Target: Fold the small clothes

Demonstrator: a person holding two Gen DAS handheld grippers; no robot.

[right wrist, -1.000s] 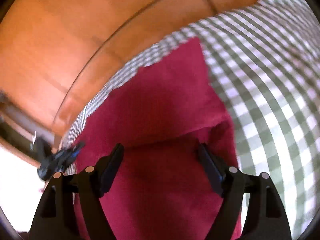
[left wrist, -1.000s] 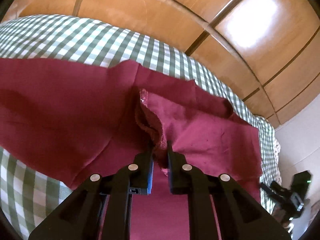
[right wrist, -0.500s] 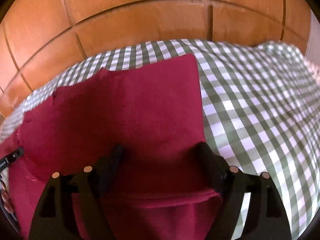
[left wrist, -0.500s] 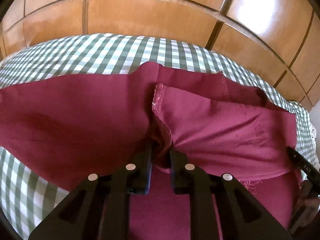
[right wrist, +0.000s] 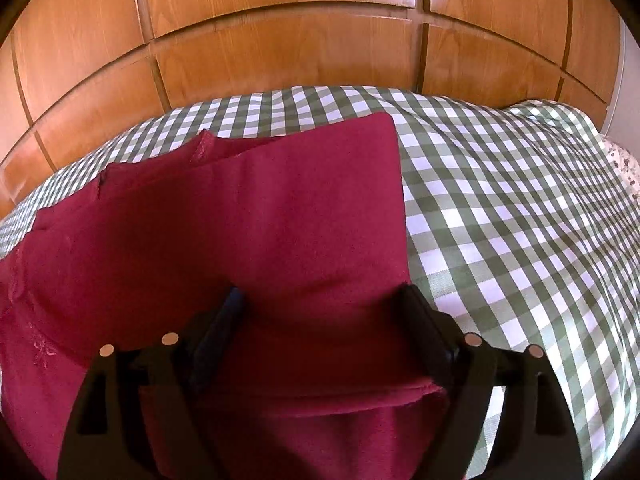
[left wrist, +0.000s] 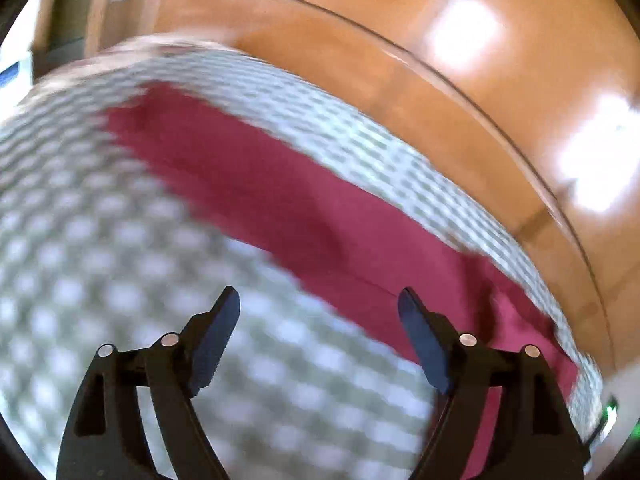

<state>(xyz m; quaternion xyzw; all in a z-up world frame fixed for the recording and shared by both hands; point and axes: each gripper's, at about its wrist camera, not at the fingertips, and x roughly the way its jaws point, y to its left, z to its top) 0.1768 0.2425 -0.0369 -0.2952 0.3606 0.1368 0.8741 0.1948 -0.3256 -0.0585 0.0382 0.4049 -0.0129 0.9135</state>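
Both jaw pairs I see opening: left gripper [left wrist: 318, 312] empty beside the red garment [right wrist: 240, 232], right gripper [right wrist: 320, 308] straddling its near fold, ungripped.

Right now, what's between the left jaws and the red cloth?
Only checked bedcover. The left gripper's opening jaws hold nothing; the red cloth lies beyond, in the left wrist view.

A checked cover and wooden doors

The green and white checked cover [right wrist: 500, 200] lies a bit wrinkled. Behind it stand shiny brown wooden doors [right wrist: 280, 40] with panels.
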